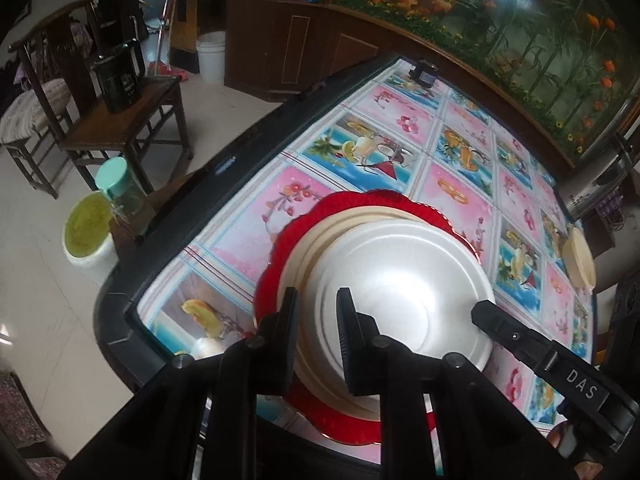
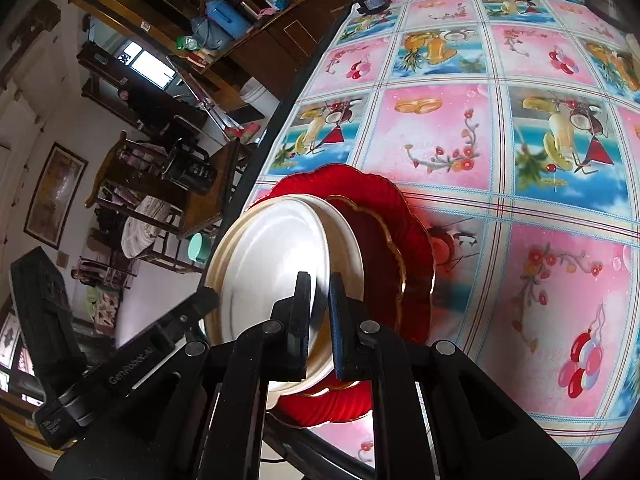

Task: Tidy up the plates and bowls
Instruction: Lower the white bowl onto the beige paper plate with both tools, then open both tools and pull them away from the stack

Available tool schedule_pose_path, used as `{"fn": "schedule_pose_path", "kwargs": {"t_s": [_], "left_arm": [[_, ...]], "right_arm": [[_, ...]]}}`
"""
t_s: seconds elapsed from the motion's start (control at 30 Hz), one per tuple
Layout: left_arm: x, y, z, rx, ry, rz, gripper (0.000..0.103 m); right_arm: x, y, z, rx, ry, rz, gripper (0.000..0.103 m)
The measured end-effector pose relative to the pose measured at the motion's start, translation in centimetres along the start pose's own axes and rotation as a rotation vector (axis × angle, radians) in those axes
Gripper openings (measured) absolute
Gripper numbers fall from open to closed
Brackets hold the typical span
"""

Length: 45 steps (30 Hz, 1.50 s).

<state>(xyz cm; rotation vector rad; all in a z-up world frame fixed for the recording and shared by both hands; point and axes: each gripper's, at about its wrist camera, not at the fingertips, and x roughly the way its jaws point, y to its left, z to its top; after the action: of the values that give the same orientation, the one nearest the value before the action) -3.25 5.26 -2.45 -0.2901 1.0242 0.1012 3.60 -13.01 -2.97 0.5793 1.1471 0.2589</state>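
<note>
Black fingers of the left gripper (image 1: 318,304) clamp the near-left rim of a white plate (image 1: 404,280), one finger outside the rim and one over the plate's face. On the opposite side, the right gripper (image 2: 319,292) has its fingers pressed close together on the rim of the same white plate, so both grippers hold it at once. That plate sits on top of a cream plate (image 1: 352,220), which rests on a red scalloped plate (image 1: 300,228) with a thin gold edge. From the right wrist view the white plate looks tilted, its far edge raised off the plates beneath. All of this is near the front left corner of a worktop (image 2: 500,220) covered by a glossy pink and blue fruit-patterned cloth. Another cream dish (image 1: 578,258) lies at the worktop's far right edge.
</note>
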Motion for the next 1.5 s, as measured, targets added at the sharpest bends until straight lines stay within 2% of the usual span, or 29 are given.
{"fn": "schedule_pose_path", "kwargs": {"t_s": [0.17,0.23,0.3,0.5,0.73,0.83,0.93,0.97,1.07,1.27,1.5], "left_arm": [[-1.0,0.2,0.0,0.004,-0.043,0.024,0.018],[-1.4,0.2,0.1,0.002,-0.061,0.026,0.018],[-1.6,0.1,0.2,0.003,-0.068,0.024,0.018],[-1.5,-0.2,0.2,0.004,-0.069,0.018,0.018],[-1.1,-0.2,0.0,0.008,-0.056,0.008,0.018],[-1.1,-0.3,0.0,0.006,-0.051,0.003,0.018],[-1.2,-0.6,0.0,0.009,-0.049,-0.012,0.018],[-1.2,-0.9,-0.1,0.014,-0.048,-0.017,0.018],[-1.4,-2.4,-0.4,0.044,-0.045,-0.049,0.018],[-1.3,-6.8,-1.7,0.142,-0.034,-0.104,0.018],[-0.6,-11.2,-3.8,0.237,-0.020,-0.131,0.018]], "right_arm": [[-0.8,-0.3,0.0,-0.007,-0.023,0.019,0.009],[-2.1,-0.6,0.2,0.003,-0.067,0.055,0.009],[-2.6,-0.5,0.5,-0.007,-0.090,0.044,0.009],[-1.3,-0.9,0.5,0.002,-0.079,0.009,0.009],[-0.1,-0.9,0.1,-0.007,-0.054,0.010,0.009],[-0.6,-1.2,0.3,0.014,-0.052,0.046,0.009],[-2.3,-1.8,0.8,0.036,-0.098,0.088,0.009],[-3.0,-2.2,1.0,0.045,-0.117,0.103,0.009],[-4.2,-3.9,1.1,0.070,-0.146,0.069,0.009],[-5.1,-9.5,0.4,0.174,-0.143,0.035,0.009],[-5.7,-14.8,-0.9,0.254,-0.149,0.017,0.009]]}}
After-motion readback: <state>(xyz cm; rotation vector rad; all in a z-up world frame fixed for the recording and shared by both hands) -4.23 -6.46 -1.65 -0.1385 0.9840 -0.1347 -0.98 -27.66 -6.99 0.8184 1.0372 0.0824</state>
